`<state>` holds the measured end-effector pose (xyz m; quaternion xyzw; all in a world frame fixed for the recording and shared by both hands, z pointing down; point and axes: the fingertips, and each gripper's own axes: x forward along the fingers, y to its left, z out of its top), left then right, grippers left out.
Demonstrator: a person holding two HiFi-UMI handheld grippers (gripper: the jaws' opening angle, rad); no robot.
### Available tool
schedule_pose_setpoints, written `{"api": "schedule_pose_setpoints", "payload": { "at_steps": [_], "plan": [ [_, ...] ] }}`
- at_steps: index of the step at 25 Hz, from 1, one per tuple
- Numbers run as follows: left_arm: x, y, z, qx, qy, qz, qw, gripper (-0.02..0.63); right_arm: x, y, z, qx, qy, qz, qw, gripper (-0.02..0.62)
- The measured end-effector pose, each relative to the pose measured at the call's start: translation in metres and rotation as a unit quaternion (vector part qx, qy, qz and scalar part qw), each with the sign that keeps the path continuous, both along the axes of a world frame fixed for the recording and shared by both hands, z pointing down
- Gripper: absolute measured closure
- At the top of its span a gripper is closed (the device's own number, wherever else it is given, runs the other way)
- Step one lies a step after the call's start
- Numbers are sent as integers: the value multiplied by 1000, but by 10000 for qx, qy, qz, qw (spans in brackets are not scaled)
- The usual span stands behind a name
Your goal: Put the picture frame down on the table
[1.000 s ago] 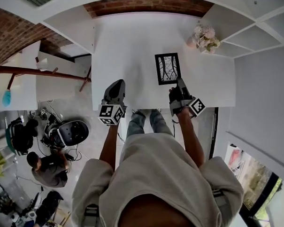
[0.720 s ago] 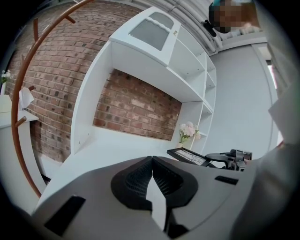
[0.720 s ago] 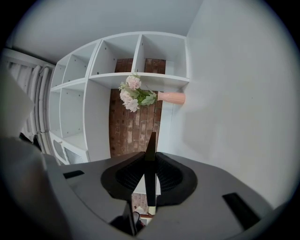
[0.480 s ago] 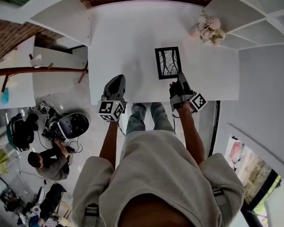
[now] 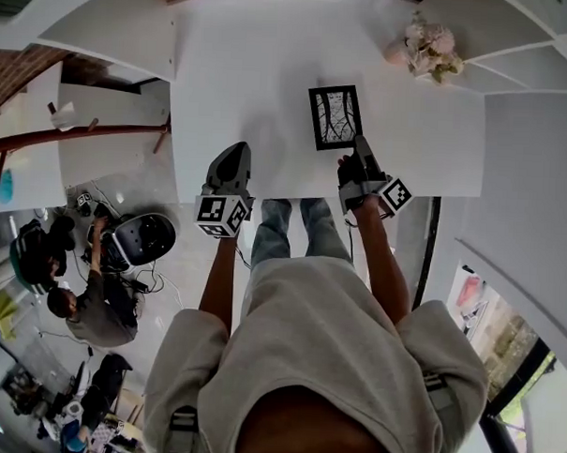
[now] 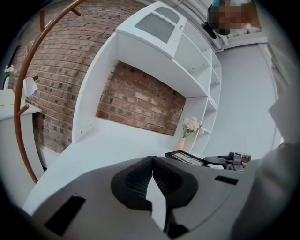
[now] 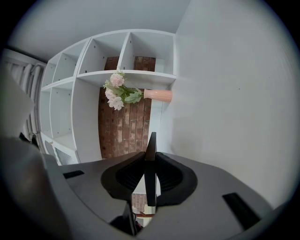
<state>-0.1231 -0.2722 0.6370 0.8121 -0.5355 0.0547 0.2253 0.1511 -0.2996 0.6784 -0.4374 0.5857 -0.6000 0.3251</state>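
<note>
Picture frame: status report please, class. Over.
Right gripper shut on picture frame; left gripper shut, empty. Frame low over white table, touchdown unclear. Flower vase at far corner, clear of it.

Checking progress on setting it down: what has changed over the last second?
The right claw, still shut on the picture frame, seems to have eased it slightly lower over the table. The left claw stays shut and empty. Nothing let go; flowers unmoved.
</note>
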Motion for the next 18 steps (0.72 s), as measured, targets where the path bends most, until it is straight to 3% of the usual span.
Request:
{"api": "schedule_pose_setpoints", "payload": {
  "at_steps": [18],
  "plan": [
    [-17,-16,10,-48,38,-128,9999,589,-43,-65,32,-209,2,-233,9995,508]
  ]
}}
